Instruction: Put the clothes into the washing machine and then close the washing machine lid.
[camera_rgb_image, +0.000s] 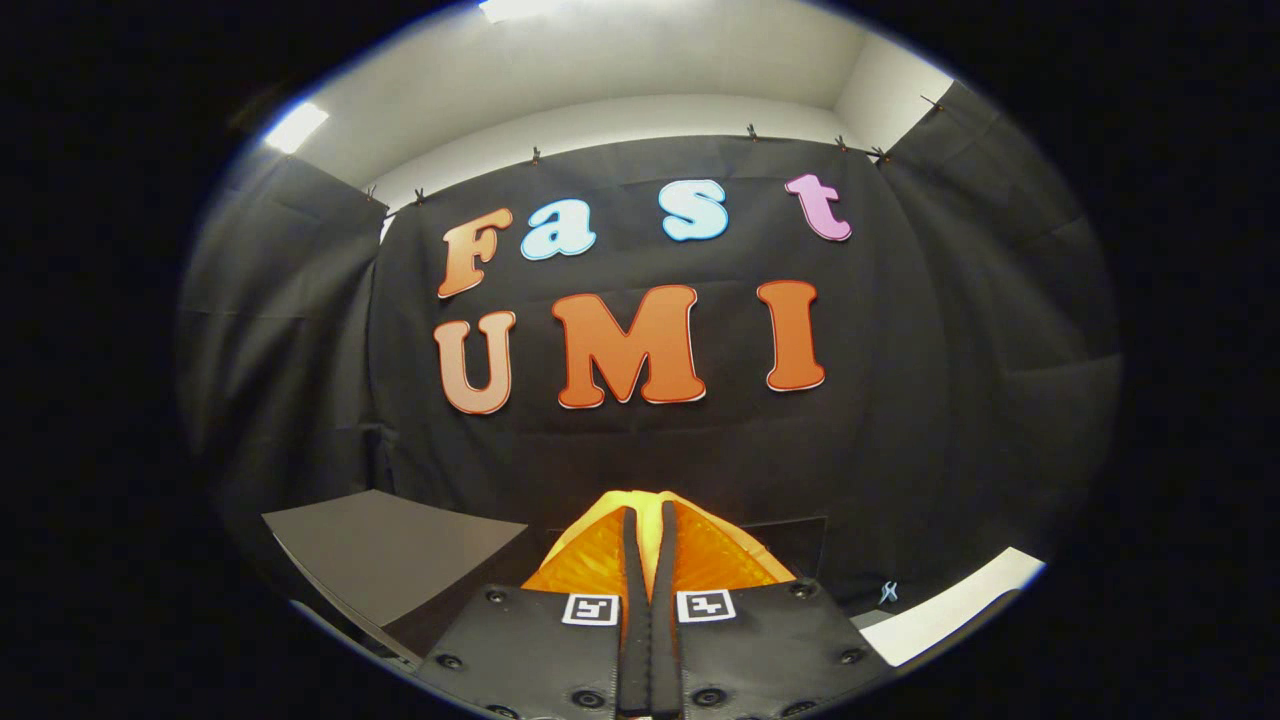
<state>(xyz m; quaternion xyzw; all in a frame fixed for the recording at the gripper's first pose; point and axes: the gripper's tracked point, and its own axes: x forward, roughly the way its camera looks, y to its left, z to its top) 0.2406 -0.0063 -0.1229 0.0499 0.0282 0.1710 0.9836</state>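
Gripper: your gripper (650, 525) has its two fingers pressed together along their whole length, with no gap between them and nothing held; I judge this a carrying posture, not a grasp
Finger tips: they end just short of the booth's cloth wall (940, 420) in this view, pointing level or slightly upward, so you are aimed above the working surface, not down at it
Marker tags: the two square tags (648, 607) sit side by side at the finger bases, almost touching, which matches the closed fingers
Grey panel: to the left of the fingers and beyond them a flat grey panel (385, 550) lies tilted; it could be the washing machine lid or a tabletop, and you cannot tell which from here
White surface: to the right of the fingers a pale strip (960, 605) runs low under the cloth, probably a table edge
Clothes: cannot be placed from this view, so the garment's position cannot be told
Task stage: judged from the empty, closed fingers, either nothing has been picked up or the job is done
Next move: tip the gripper downward to find the clothes and machine, then open the fingers before approaching fabric
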